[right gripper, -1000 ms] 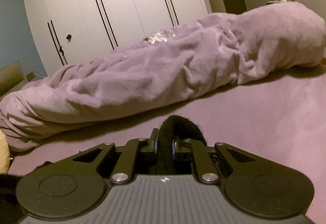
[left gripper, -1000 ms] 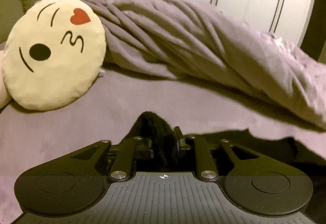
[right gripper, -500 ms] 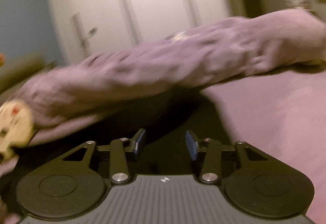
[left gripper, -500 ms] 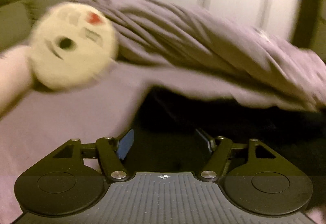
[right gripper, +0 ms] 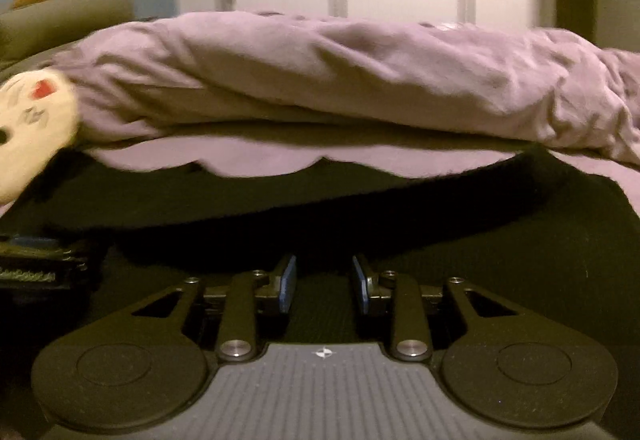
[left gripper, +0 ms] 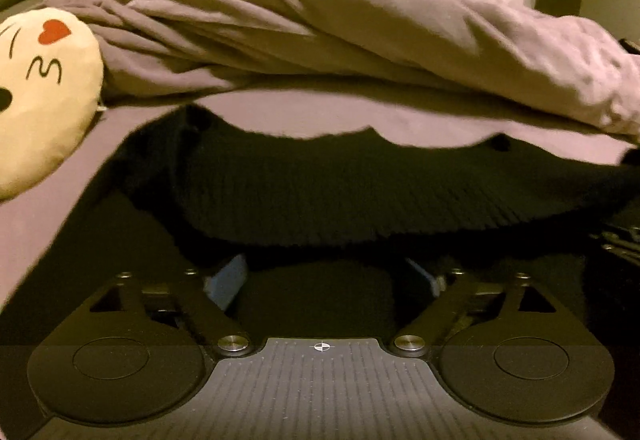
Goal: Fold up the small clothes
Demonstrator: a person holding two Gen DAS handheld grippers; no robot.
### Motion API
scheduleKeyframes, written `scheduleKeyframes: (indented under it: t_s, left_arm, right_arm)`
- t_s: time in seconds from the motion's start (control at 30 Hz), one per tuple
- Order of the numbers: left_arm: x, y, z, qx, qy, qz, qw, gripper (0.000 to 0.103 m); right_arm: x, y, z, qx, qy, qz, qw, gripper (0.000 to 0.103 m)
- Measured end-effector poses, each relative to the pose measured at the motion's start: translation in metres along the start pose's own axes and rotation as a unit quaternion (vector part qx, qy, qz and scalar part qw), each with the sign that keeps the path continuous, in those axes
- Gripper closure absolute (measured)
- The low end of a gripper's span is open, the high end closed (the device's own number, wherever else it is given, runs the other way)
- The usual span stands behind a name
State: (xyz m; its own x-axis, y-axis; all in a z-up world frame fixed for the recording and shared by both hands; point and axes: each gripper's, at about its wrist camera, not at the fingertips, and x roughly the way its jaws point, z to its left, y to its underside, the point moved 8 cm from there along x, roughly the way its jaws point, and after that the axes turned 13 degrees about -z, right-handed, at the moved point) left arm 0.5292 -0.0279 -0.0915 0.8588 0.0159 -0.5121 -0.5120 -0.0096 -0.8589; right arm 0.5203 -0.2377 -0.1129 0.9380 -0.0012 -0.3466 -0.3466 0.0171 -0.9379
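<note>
Both your grippers released the black garment (left gripper: 360,191), now lying across the frame's middle on the purple sheet (left gripper: 340,115). Left gripper (left gripper: 326,280) has opened wide; right gripper (right gripper: 324,282), slightly closing, grips nothing.

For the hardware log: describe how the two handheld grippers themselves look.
Both look alike. The left gripper and right gripper each have a matte black body with two round discs, silver pivot bolts, black linkage arms, a ribbed grey centre plate bearing a small crosshair mark, and blue-faced fingers. No hands, sleeves or cables show.
</note>
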Motion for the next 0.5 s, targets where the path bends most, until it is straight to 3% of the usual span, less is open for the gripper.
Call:
scheduleKeyframes:
  t_s: [0.17,0.33,0.5]
  left_arm:
    - [0.033,-0.004,0.010,-0.001,-0.048,-0.008,0.9988,0.006]
    - [0.048,-0.005,0.018,-0.009,-0.041,-0.025,0.9988,0.000]
    - [0.048,-0.003,0.015,0.003,-0.044,-0.040,0.9982,0.000]
  right_arm:
    - [0.032,0.002,-0.010,0.017,0.025,-0.001,1.000,0.074]
    - [0.036,0.010,-0.024,0.068,0.003,-0.019,0.997,0.071]
    - [0.035,0.009,-0.021,0.060,0.004,-0.024,0.998,0.070]
